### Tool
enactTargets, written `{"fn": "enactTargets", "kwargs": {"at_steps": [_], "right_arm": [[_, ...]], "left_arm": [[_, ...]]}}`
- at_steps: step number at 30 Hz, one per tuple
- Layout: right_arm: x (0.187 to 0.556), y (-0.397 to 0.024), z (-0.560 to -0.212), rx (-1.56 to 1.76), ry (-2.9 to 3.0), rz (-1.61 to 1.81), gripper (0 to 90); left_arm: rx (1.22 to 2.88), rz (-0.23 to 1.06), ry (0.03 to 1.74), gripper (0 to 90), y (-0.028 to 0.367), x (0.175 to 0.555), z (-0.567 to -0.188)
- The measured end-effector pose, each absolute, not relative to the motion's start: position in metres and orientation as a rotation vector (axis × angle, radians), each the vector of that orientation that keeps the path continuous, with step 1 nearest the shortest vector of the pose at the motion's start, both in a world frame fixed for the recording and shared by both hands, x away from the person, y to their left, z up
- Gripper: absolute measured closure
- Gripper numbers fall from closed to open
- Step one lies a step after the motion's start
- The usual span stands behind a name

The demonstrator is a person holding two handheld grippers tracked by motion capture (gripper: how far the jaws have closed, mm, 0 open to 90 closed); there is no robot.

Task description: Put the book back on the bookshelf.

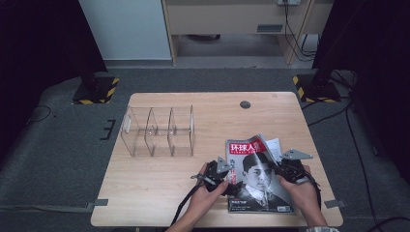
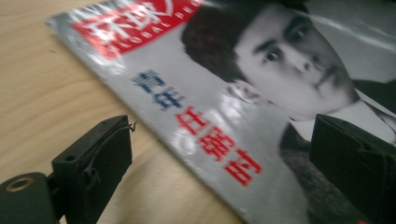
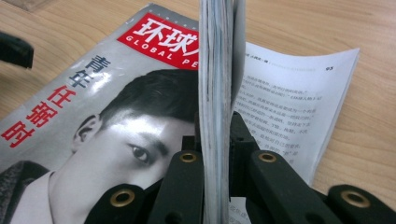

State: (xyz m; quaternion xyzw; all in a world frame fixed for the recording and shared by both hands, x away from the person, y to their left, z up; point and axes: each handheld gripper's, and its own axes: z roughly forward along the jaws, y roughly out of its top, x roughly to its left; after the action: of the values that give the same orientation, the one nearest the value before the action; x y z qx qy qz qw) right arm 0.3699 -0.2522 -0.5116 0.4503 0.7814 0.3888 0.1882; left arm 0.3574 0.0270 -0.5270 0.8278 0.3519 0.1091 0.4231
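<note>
Nearest to the camera, both hands come in from the bottom edge of the wooden table (image 1: 159, 183). On the left, the left gripper (image 1: 231, 186) stands with its jaws wide open, one on each side of the magazine's (image 1: 256, 179) spine edge, and the pads do not press it. The magazine lies flat at the front right of the table, right of the clear acrylic organizer (image 1: 157, 130). On the right, the right gripper (image 3: 215, 140) is closed on a bundle of lifted pages at the magazine's right edge.
</note>
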Motion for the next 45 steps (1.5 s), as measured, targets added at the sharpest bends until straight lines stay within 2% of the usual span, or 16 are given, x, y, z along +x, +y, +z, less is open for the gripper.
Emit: {"fn": "enactTargets", "kwargs": {"at_steps": [17,34,45], "right_arm": [[0.357,-0.246,-0.486,1.129,2.156,1.267,87.7],[0.352,-0.251,-0.47,1.118,2.078,1.485,87.7],[0.367,-0.25,-0.496,1.194,2.166,1.406,87.6]], "left_arm": [[2.056,0.127,0.911,5.7,0.03,0.367,-0.536],[2.074,0.11,0.875,5.8,0.022,0.372,-0.536],[2.079,0.157,0.881,18.3,0.023,0.37,-0.535]]}}
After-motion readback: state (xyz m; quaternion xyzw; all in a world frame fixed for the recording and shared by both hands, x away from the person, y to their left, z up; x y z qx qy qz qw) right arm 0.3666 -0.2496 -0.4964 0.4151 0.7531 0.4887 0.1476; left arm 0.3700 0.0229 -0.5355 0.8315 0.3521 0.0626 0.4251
